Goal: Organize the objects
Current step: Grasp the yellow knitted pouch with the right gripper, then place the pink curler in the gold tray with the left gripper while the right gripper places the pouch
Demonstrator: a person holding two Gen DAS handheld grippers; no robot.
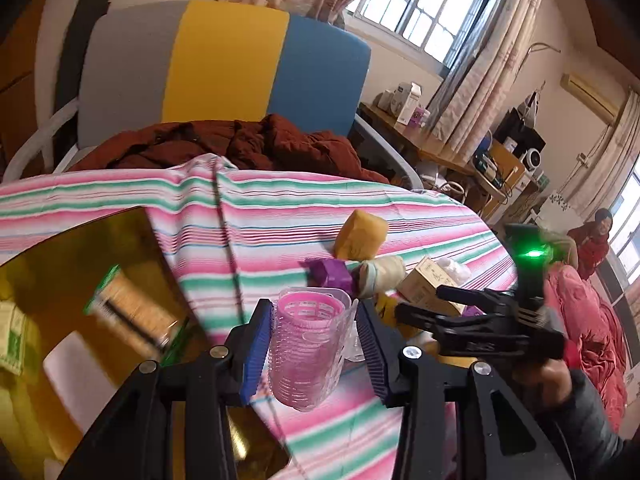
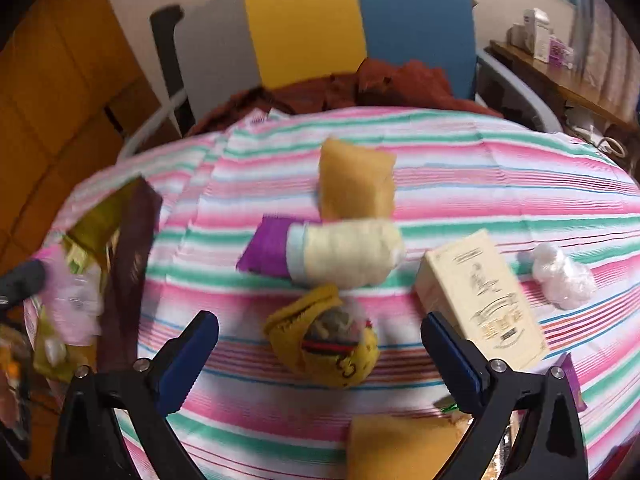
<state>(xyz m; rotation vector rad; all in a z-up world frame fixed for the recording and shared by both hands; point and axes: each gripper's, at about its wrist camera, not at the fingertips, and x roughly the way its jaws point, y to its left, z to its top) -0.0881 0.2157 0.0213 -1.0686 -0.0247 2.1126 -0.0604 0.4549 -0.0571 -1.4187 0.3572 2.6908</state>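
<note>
left tool [image 1: 313,350] has its blue ribbed pads [image 1: 256,350] against both sides of a clear ribbed plastic cup with pink perforated insert [image 1: 306,344], clamped on it, the cup's base near the striped pink, green and white cloth-covered table [image 1: 280,216]. beside it on the left, a glossy gold rectangular box [image 1: 92,280] with mirror-like reflective walls. right tool [image 2: 320,354] is spread wide, pads apart, nothing between them but a balled yellow knit sock with red and black stripe [image 2: 324,340] lying on the cloth just ahead. behind the sock, a rolled cream fabric bundle with pale green cuff [image 2: 344,252], touching a purple glossy packet [image 2: 266,252]. further back, a soft yellow-orange rectangular sponge block [image 2: 356,178], matte and porous-looking. to the right, a cream cardboard box with dark printed text [image 2: 480,300], tilted, and a crumpled white plastic wad [image 2: 560,274] well apart from it. another orange sponge-like block [image 2: 400,446] sits at the near edge, partly cut off. right wrist view is blurred. behind the table, a padded chair with grey, yellow and blue panels [image 1: 224,68], with rust-brown crumpled fabric [image 1: 240,144] piled on its seat.
</note>
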